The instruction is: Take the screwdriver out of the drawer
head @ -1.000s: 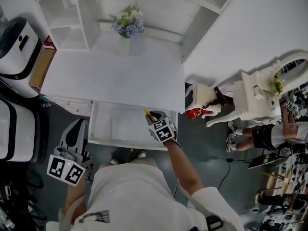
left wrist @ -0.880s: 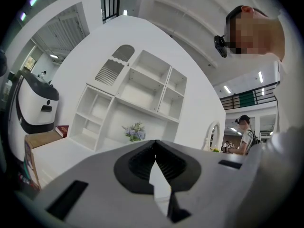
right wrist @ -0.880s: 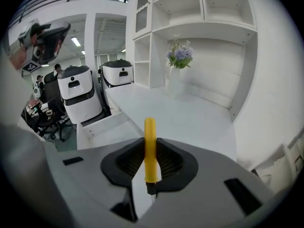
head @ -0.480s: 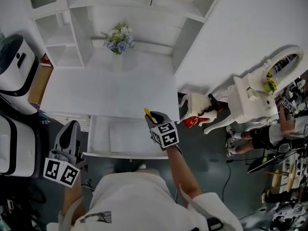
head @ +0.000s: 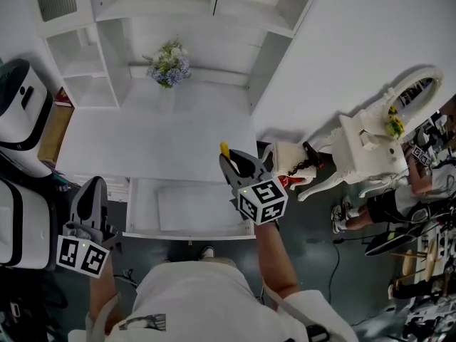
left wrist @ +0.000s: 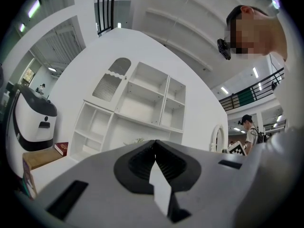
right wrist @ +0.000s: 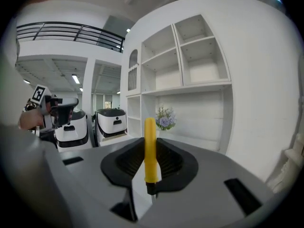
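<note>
Gripping the yellow screwdriver (right wrist: 150, 146) mid-handle above the drawer (head: 189, 231), the right hand-held gripper (head: 241, 164) likely bears something light, stiff and slick. The left hand-held gripper (left wrist: 154, 148) is closed, empty.

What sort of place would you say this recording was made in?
Probably a large indoor hall or lab staged as a home corner: a white desk with an open drawer, white shelving and flowers, yet a balcony railing and white machines stand nearby.
</note>
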Action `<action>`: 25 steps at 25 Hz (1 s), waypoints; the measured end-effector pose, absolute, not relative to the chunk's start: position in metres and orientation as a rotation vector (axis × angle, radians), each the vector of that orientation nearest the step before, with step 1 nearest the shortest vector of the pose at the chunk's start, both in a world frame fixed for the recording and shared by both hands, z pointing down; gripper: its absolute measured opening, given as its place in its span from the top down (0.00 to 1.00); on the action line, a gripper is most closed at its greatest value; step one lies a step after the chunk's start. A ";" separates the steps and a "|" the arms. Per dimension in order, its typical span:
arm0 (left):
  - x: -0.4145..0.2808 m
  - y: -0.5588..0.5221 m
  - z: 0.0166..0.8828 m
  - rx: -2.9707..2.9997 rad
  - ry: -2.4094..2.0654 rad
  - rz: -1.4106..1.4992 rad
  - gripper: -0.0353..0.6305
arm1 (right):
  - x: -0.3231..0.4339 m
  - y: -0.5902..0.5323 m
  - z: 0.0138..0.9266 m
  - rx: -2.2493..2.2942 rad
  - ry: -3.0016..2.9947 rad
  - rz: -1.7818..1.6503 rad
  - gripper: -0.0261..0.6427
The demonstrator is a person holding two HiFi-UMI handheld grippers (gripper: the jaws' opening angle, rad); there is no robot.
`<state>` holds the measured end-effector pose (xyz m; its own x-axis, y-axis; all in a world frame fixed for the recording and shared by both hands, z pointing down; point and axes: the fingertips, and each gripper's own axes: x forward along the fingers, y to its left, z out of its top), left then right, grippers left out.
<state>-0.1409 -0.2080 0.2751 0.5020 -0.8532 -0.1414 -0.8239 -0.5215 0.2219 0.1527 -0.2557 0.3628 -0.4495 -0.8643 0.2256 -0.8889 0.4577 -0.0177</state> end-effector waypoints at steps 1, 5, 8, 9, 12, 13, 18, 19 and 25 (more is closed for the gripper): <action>-0.143 -0.208 0.273 2.612 -1.475 -0.361 0.92 | 0.153 -0.254 0.349 1.549 -2.538 0.161 0.83; -0.144 -0.205 0.267 2.620 -1.491 -0.372 0.92 | 0.158 -0.245 0.290 1.606 -2.585 -0.029 0.83; -0.143 -0.203 0.263 2.624 -1.497 -0.383 0.92 | 0.164 -0.233 0.246 1.656 -2.624 -0.172 0.83; -0.144 -0.201 0.262 2.625 -1.503 -0.388 0.92 | 0.166 -0.228 0.231 1.674 -2.638 -0.216 0.83; -0.149 -0.197 0.253 2.633 -1.537 -0.403 0.92 | 0.179 -0.210 0.195 1.734 -2.676 -0.320 0.83; -0.151 -0.195 0.250 2.636 -1.552 -0.408 0.92 | 0.184 -0.204 0.186 1.756 -2.685 -0.343 0.83; -0.166 -0.185 0.230 2.619 -1.615 -0.468 0.92 | 0.213 -0.170 0.159 1.883 -2.673 -0.441 0.83; -0.170 -0.182 0.225 2.615 -1.631 -0.483 0.92 | 0.218 -0.163 0.157 1.906 -2.659 -0.455 0.83; -0.192 -0.163 0.201 2.608 -1.753 -0.533 0.92 | 0.245 -0.138 0.171 2.012 -2.609 -0.391 0.83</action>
<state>-0.1923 -0.1627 0.2011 0.3394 -0.8920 -0.2986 -0.9072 -0.3943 0.1467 0.2449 -0.1383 0.1713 -0.2548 -0.9256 -0.2798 -0.9670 0.2426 0.0778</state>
